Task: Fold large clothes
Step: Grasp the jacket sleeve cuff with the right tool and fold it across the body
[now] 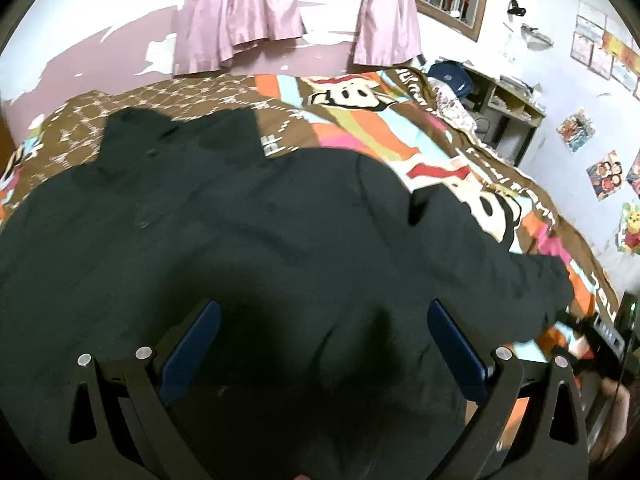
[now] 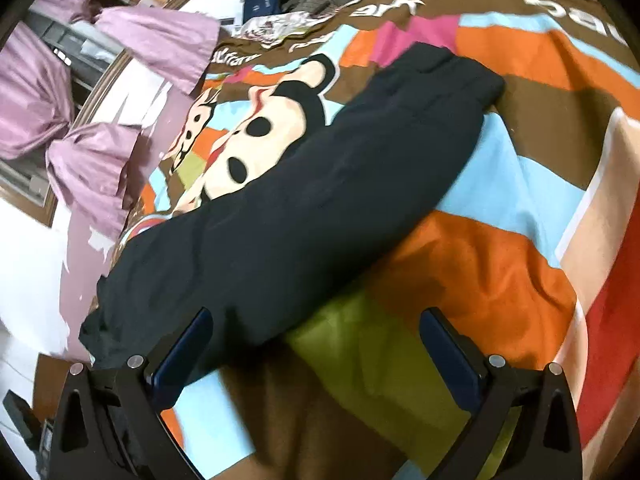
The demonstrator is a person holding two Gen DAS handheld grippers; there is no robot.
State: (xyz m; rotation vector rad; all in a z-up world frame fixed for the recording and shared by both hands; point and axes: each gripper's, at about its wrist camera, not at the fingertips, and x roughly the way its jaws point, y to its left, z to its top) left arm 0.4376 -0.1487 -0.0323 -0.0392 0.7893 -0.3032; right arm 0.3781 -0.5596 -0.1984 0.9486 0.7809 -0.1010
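Observation:
A large black garment (image 1: 248, 240) lies spread on the bed over a colourful cartoon bedspread (image 1: 360, 120). My left gripper (image 1: 324, 320) is open just above the garment's body, holding nothing. In the right wrist view one black sleeve (image 2: 320, 184) stretches diagonally from lower left to upper right, its cuff at the far end. My right gripper (image 2: 316, 328) is open and empty above the sleeve's near end and the bedspread (image 2: 500, 200). Part of the right gripper (image 1: 600, 340) shows at the left view's right edge.
Purple curtains (image 1: 240, 12) hang on the peeling wall behind the bed. A shelf unit (image 1: 504, 108) with a blue bag (image 1: 450, 76) stands beyond the bed's far corner. Posters (image 1: 604, 172) cover the right wall. The bed's edge runs along the right side.

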